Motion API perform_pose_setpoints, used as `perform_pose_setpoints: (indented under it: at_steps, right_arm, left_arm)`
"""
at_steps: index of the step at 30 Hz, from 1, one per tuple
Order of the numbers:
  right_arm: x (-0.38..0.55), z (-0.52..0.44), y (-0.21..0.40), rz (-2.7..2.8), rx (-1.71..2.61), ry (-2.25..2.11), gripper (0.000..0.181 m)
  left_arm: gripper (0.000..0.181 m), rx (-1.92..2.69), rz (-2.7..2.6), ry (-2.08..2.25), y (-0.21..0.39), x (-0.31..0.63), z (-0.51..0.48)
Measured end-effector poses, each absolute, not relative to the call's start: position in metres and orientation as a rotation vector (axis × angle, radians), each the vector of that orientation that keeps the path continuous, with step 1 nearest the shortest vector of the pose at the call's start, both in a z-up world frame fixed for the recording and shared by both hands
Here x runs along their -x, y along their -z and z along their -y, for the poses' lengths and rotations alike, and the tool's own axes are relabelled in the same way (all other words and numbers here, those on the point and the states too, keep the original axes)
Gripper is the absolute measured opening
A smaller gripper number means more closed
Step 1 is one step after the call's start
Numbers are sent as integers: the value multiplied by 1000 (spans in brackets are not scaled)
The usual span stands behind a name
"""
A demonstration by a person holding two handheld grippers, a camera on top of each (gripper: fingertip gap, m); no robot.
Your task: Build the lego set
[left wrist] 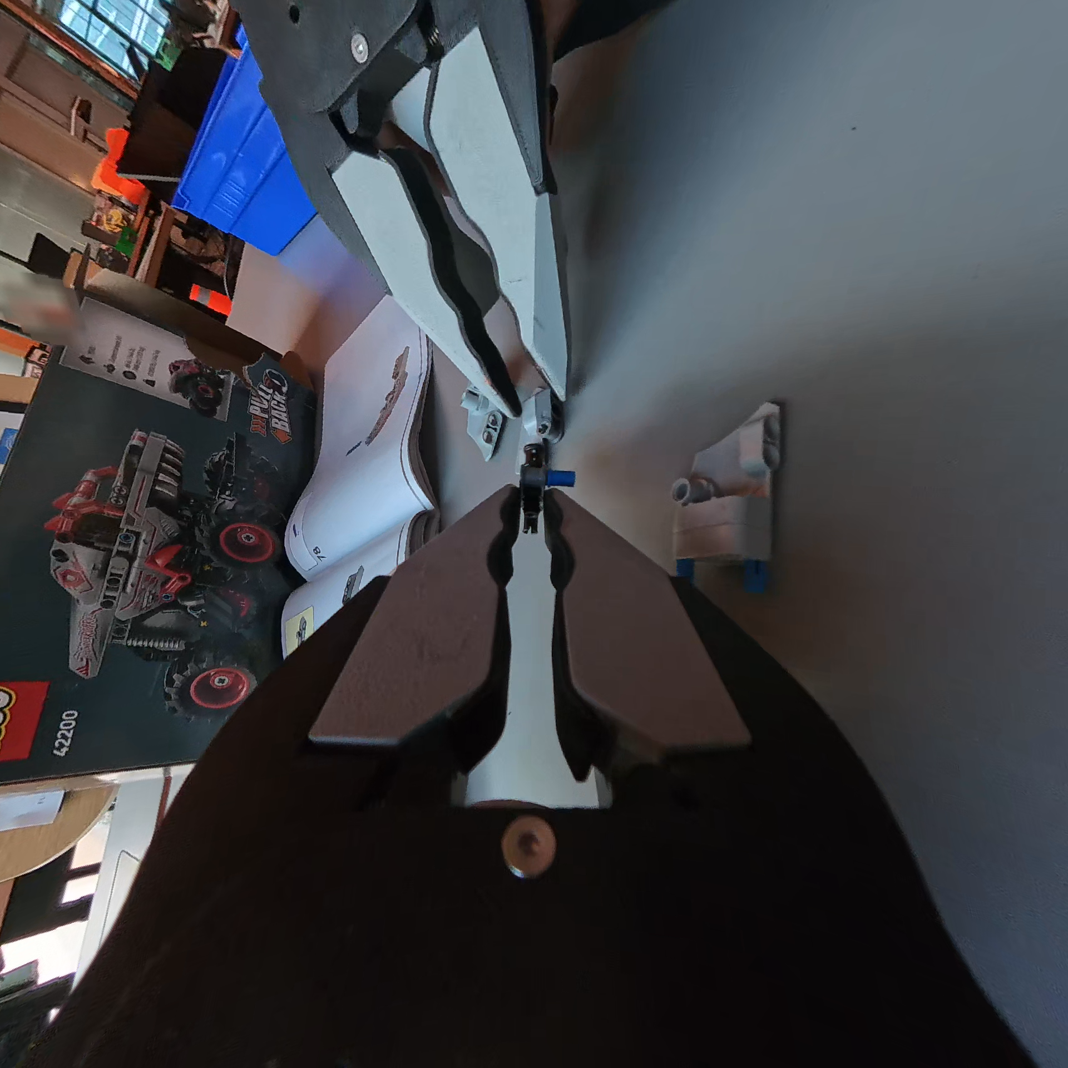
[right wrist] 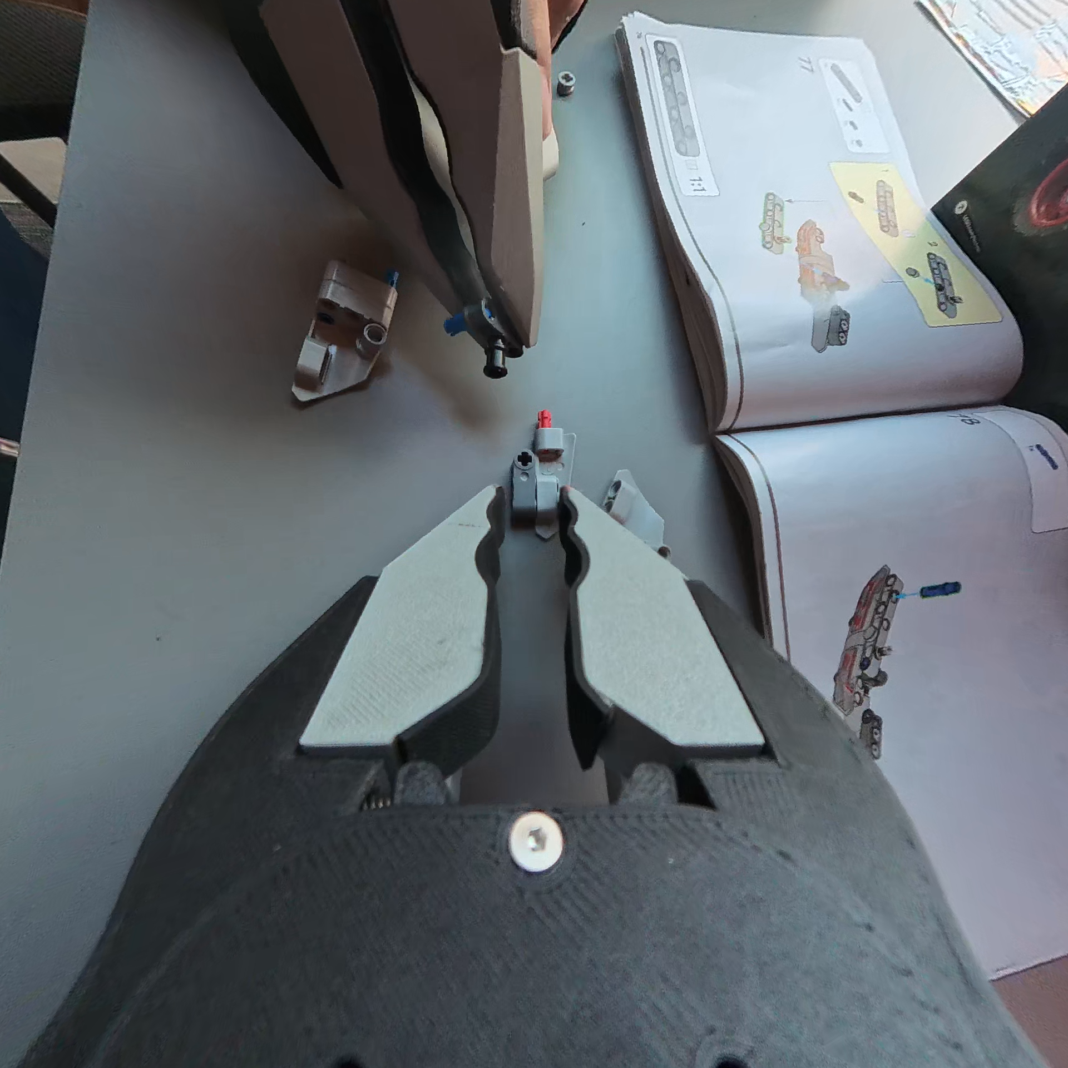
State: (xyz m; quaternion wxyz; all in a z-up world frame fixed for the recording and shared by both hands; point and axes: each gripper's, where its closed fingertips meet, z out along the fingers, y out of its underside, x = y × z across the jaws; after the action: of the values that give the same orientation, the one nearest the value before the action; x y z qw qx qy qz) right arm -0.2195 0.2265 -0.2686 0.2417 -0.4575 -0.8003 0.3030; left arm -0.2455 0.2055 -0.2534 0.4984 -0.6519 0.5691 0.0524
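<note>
My left gripper (left wrist: 530, 501) is shut on a small dark connector with a blue pin (left wrist: 534, 479); it also shows in the right wrist view (right wrist: 482, 326), held above the grey table. My right gripper (right wrist: 531, 496) is shut on a light grey lego assembly with a red pin (right wrist: 537, 474), which rests on the table; in the left wrist view the right gripper (left wrist: 534, 404) comes down from the top. The two held pieces are close, tip to tip, but apart. A larger grey panel piece with blue pins (right wrist: 344, 329) lies on the table; it also shows in the left wrist view (left wrist: 731, 508).
An open instruction booklet (right wrist: 809, 260) lies on the table beside the grippers. The set's box (left wrist: 138, 555) stands behind it. A small grey piece (right wrist: 633, 511) lies by my right fingers, a small bush (right wrist: 568, 84) farther off. Blue bins (left wrist: 243, 156) stand at the table's far end. Some 5 centimeters of space lies between my two pairs of fingers.
</note>
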Motion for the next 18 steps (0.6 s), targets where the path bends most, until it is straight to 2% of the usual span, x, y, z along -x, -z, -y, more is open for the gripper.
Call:
perform_pose_setpoints:
  at_steps: [1,18]
  right_arm:
    - [219,-226,271,2197,1252,-821,15]
    - [212,-228,266,2207,1275,-884,18]
  left_arm:
    - [5,1574,-1381,-132,254,245,-205]
    - [5,1594,-1287,-10,245,245,-206]
